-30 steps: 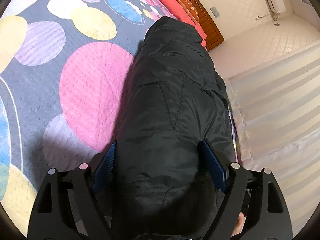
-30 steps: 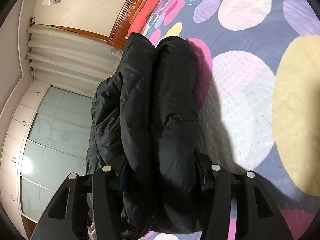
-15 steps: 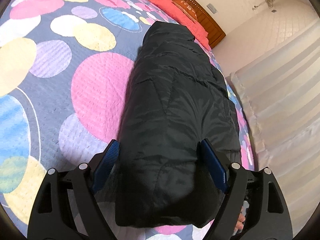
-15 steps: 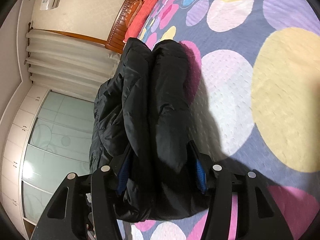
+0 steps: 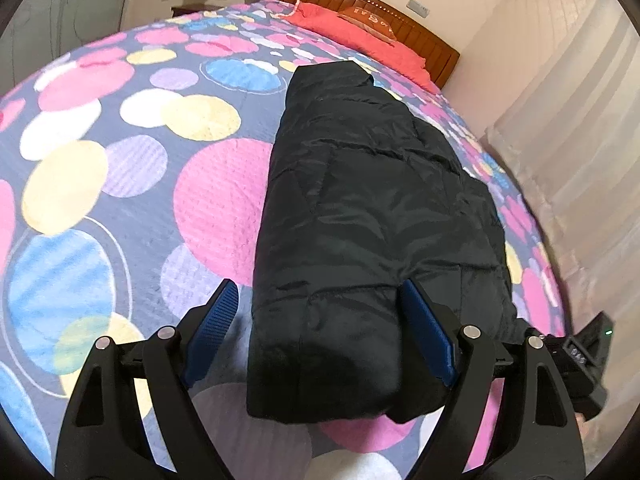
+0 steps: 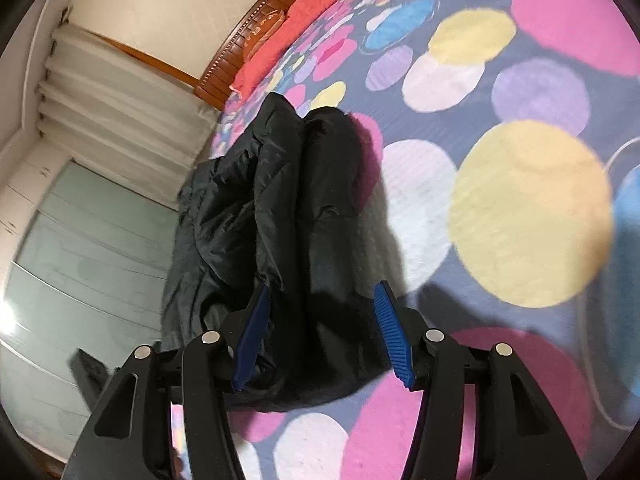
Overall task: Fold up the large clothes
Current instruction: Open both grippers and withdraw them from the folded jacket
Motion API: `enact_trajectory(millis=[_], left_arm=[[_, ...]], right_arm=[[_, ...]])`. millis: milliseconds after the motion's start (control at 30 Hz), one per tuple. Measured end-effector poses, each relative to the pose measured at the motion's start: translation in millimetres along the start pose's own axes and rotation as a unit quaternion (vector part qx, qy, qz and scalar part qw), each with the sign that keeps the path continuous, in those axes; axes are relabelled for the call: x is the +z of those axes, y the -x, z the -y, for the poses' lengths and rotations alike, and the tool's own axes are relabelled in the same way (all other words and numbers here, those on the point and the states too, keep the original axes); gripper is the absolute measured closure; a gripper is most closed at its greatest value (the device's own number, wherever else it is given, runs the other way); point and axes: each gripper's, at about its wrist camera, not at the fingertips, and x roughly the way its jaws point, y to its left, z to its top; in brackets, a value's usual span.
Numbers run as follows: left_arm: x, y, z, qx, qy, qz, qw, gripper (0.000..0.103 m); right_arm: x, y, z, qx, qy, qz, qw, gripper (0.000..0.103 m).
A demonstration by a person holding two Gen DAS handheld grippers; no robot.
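The black puffer jacket (image 5: 360, 216) lies folded lengthwise, bulky, on the bedspread (image 5: 120, 200).

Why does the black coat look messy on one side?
The black coat is folded into a long bundle on the bedspread, but part of it bulges out crumpled toward the curtain side instead of lying tucked in.

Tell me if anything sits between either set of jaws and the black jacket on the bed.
Nothing visible does. The folded black jacket lies on the spotted bedspread, its near end directly between the open jaws of the left gripper and right gripper.
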Motion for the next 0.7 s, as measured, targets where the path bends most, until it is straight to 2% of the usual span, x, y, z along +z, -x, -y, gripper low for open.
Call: enact_trajectory(millis=[67,300,367,600,700], left_arm=[[-3,5,5,0.019,-0.014,0.006,0.9997,0.020],[-14,28,26,0.072,-0.067,0.031,0.9947,0.016],[-16,35,30,0.080,-0.077,0.039,0.9930,0.013],[-23,57,39,0.097,-0.084,0.063,0.9897,0.011],[-26,65,43,0.113,-0.091,0.073,0.9867,0.009]], right_arm=[[-4,6,-6,-0.032,0.017,0.005,0.999,0.042],[-18,21,-32,-0.100,0.086,0.026,0.991,0.040],[-23,25,-43,-0.120,0.110,0.035,0.986,0.034],[-40,30,-78,-0.173,0.182,0.057,0.966,0.033],[-48,38,-92,-0.192,0.208,0.072,0.956,0.028]])
